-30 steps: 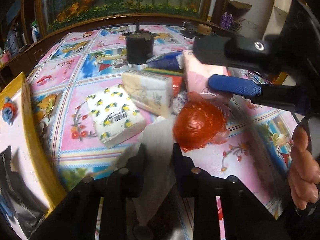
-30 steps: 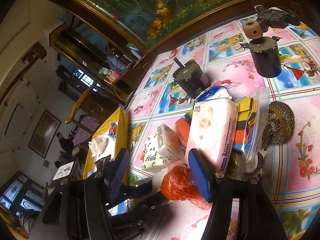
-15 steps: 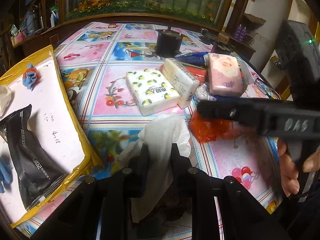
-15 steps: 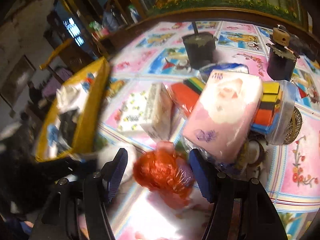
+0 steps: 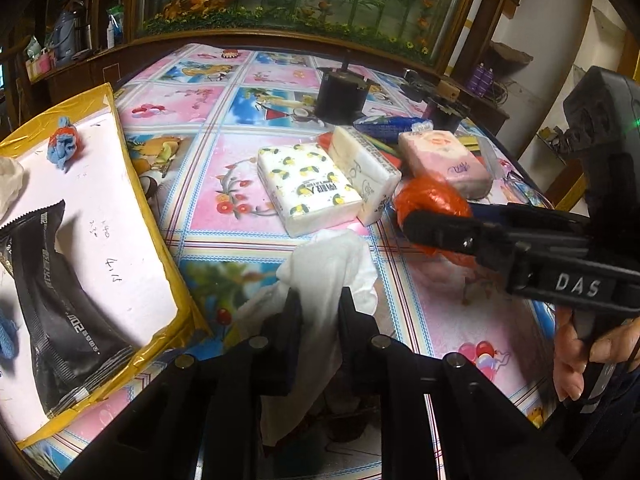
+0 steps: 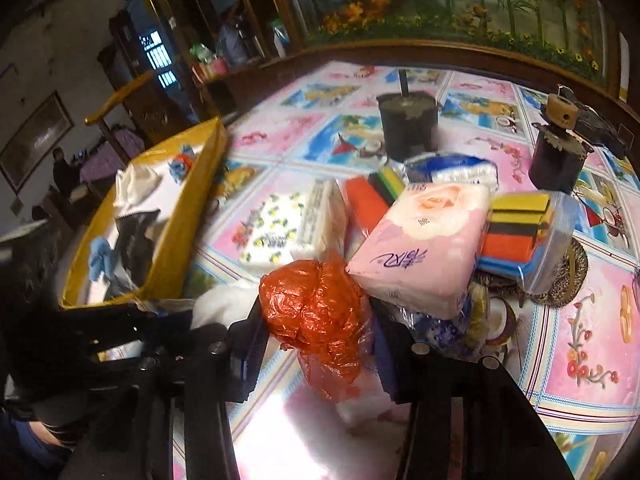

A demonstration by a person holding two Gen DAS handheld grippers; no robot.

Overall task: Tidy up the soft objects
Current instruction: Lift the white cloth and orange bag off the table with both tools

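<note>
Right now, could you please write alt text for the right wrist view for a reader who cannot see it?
The right claw has just been closing around a crumpled orange plastic bag on a flowered tablecloth. Behind it lie a pink tissue pack, a lemon-print tissue pack and bagged sponges; a yellow-edged tray sits left.

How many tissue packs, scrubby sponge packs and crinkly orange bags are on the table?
Tissue packs: 4, lemon-print, cream, pink, blue
Sponge packs: 2, one, another
Orange bags: 1
Total: 7
</note>
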